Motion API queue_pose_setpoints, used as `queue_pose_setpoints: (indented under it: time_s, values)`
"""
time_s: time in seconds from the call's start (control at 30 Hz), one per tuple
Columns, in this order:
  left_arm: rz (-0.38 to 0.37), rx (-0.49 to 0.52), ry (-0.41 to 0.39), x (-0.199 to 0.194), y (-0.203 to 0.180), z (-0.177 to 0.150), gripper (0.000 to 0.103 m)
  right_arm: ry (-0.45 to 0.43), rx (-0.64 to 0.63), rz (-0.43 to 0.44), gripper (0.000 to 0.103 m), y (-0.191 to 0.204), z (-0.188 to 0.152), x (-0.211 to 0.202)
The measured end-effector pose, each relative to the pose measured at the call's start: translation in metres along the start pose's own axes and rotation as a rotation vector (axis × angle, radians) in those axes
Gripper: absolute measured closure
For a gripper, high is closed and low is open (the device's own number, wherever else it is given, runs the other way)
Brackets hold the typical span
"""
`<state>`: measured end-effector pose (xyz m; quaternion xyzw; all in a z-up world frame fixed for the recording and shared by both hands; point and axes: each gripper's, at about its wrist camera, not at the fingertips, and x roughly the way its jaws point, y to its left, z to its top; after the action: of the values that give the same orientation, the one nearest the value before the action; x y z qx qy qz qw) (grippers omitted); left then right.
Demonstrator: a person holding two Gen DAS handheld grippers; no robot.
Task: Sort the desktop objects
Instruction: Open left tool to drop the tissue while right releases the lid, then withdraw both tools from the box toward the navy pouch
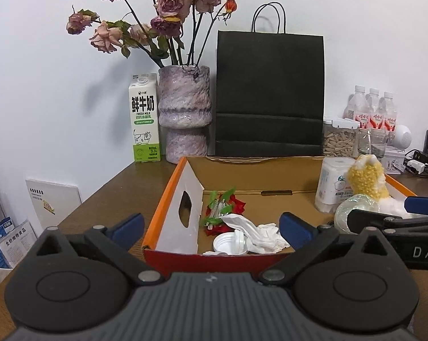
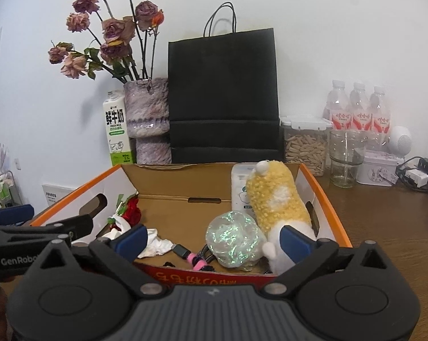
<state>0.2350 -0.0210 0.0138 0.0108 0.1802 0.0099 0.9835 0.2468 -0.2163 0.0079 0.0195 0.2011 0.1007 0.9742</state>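
An open cardboard box point(image 1: 168, 193) with an orange rim stands on the brown table. In it lie a red fabric rose point(image 1: 228, 207), crumpled white tissue point(image 1: 259, 234) and a white cap point(image 1: 228, 243). On its right side are a cotton swab tub point(image 1: 330, 187), a yellow plush toy point(image 2: 276, 201), an iridescent clear ball point(image 2: 234, 244) and a pink-tipped cable point(image 2: 192, 258). My left gripper point(image 1: 212, 228) hovers open over the near edge, with nothing between its pads. My right gripper point(image 2: 214, 241) is open too, just in front of the ball and the plush, gripping neither.
Behind the box stand a milk carton point(image 1: 144, 119), a purple vase point(image 1: 184, 113) of dried roses and a black paper bag point(image 1: 269, 93). At the right are a seed jar point(image 2: 305, 147), a glass point(image 2: 346, 159), water bottles point(image 2: 356, 108), a tin and chargers.
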Motion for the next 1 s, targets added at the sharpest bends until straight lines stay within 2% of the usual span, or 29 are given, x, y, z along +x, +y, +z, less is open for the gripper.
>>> queue_pose_setpoints:
  time_s: [0.23,0.43,0.77,1.0]
  values:
    - [0.007,0.015,0.002,-0.015,0.005,-0.009,0.0,-0.015,-0.022,0.005,0.002,0.001,-0.005,-0.018]
    - [0.015,0.016,0.048,-0.029,0.014,-0.023,0.0,-0.001,-0.04,0.009,0.001,0.001,-0.016,-0.036]
    - [0.008,0.04,0.129,-0.042,0.012,-0.038,0.0,0.067,-0.063,0.03,0.001,0.008,-0.036,-0.056]
    - [0.019,0.015,0.178,-0.055,0.02,-0.045,0.0,0.121,-0.113,0.082,0.002,0.028,-0.045,-0.065]
